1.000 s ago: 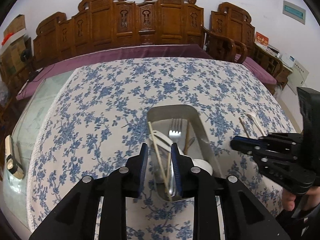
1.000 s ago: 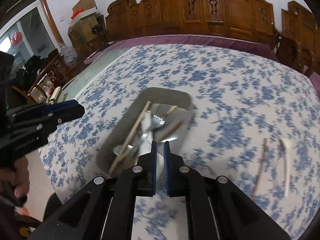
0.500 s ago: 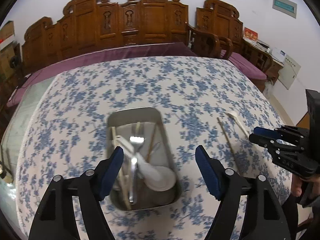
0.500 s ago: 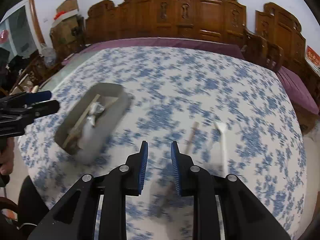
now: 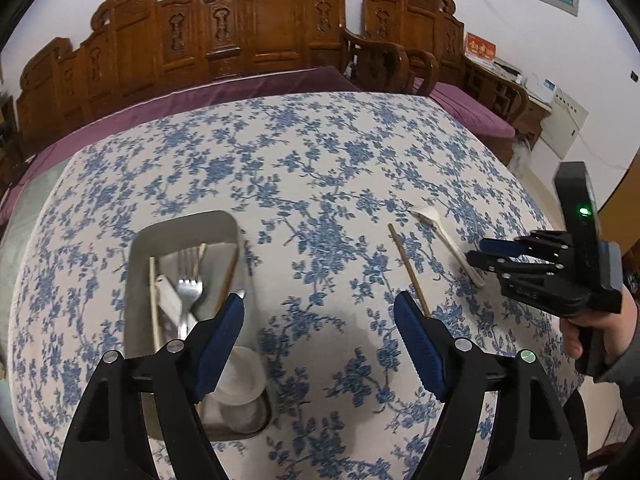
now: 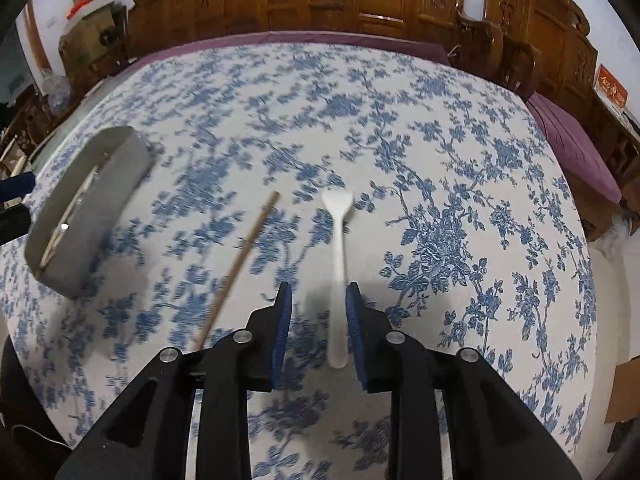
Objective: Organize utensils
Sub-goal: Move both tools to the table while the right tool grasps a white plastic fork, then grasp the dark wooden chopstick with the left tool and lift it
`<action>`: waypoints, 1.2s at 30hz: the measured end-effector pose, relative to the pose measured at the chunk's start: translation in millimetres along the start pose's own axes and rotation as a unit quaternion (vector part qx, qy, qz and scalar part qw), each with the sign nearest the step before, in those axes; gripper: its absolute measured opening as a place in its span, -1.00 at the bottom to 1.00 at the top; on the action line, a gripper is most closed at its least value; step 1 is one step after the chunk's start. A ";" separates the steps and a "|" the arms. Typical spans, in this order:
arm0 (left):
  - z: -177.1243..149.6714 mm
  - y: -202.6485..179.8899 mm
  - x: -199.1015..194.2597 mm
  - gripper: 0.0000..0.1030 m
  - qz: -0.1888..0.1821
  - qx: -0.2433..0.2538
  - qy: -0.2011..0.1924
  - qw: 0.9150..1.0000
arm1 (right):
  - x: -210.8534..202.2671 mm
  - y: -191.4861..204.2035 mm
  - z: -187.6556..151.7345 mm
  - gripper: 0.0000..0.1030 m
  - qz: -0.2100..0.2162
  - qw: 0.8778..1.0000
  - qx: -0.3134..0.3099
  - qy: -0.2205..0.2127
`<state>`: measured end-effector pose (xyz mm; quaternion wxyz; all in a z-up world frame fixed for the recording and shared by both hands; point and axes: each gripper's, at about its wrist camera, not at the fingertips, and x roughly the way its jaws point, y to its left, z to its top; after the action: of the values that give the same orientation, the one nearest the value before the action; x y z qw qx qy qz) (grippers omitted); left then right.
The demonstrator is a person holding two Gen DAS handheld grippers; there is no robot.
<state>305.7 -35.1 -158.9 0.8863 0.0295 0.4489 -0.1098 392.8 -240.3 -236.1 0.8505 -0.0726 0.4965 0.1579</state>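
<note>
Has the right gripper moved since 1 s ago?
Yes. The right gripper has swung rightward, away from the metal tray, and now hangs over the white plastic fork, jaws open astride its handle, beside the chopstick.

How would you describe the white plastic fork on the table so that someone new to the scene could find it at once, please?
On the blue-flowered tablecloth, look to the right of the grey metal tray, where two utensils lie loose. The white plastic fork is the right-hand one, its handle reaching between the open right tongs. Its neighbour, the brown wooden chopstick, is thin, plain and darker.
</note>
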 end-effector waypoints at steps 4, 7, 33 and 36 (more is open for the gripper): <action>1.4 -6.0 8.4 0.44 -0.001 0.001 0.008 1.000 | 18.7 -4.6 6.3 -0.42 -0.001 1.000 -0.004 0.017; 1.5 -8.8 12.6 0.44 -0.001 0.001 0.012 1.000 | 32.4 -7.8 12.2 -0.42 -0.005 1.000 -0.003 0.030; -1.9 -59.1 60.0 0.44 -0.026 0.020 0.054 0.998 | -5.7 -20.5 -18.1 -0.82 0.007 1.000 0.016 0.025; -2.5 -68.7 68.2 0.44 -0.027 0.024 0.060 0.998 | -18.1 -19.5 -24.1 -0.82 0.010 1.000 0.017 0.016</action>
<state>327.6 -113.1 -212.0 0.8534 0.0449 0.4993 -0.1425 371.4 -268.9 -233.0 0.8422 -0.0559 0.5129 0.1567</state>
